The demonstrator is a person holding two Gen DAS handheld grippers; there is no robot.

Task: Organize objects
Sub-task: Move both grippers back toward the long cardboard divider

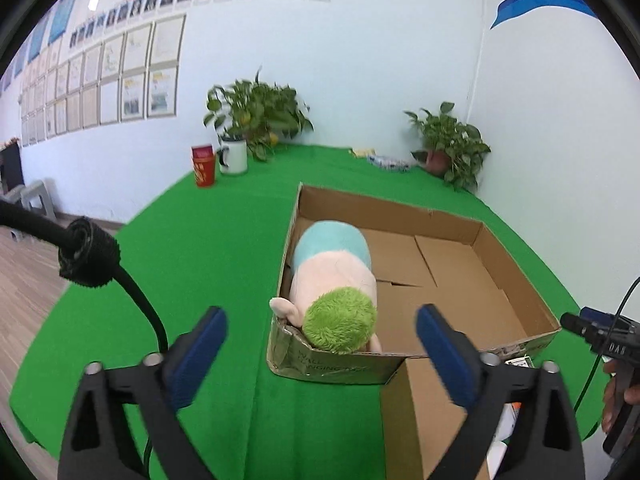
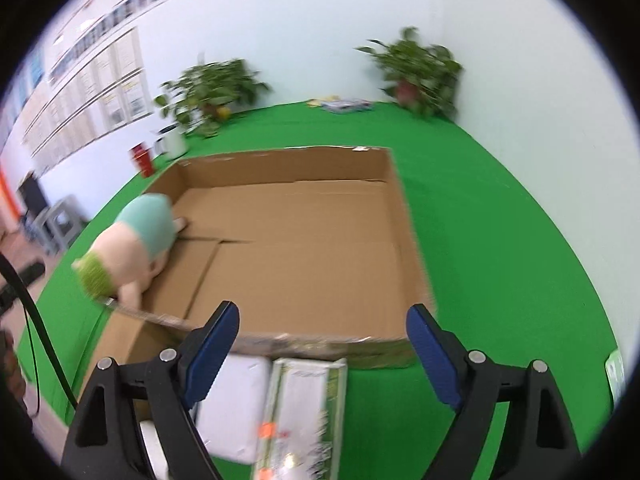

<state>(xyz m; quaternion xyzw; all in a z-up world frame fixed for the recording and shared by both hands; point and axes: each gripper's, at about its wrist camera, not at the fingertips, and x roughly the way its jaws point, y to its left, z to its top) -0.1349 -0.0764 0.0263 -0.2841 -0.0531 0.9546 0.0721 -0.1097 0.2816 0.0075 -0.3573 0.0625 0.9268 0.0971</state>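
Note:
An open, shallow cardboard box (image 1: 516, 272) lies on the green cloth. A plush toy (image 1: 336, 276) with a pink body, teal end and green fuzzy hair lies in the box's near left corner, its hair leaning on the front wall. My left gripper (image 1: 322, 314) hovers open just in front of and above the toy, touching nothing. My right gripper (image 2: 323, 310) is open above the front wall of the box (image 2: 404, 216), with the plush toy (image 2: 132, 240) far to its left. Below it, outside the box, lie a white pack (image 2: 236, 400) and a long white-and-green carton (image 2: 304, 404).
At the table's back stand two potted plants (image 1: 260, 116) (image 1: 452, 144), a red can (image 1: 204, 166), a white mug (image 1: 234, 156) and some flat packets (image 1: 384, 160). A box flap (image 1: 416, 416) hangs at the front. A hand (image 1: 616, 396) with the other tool is at the right edge.

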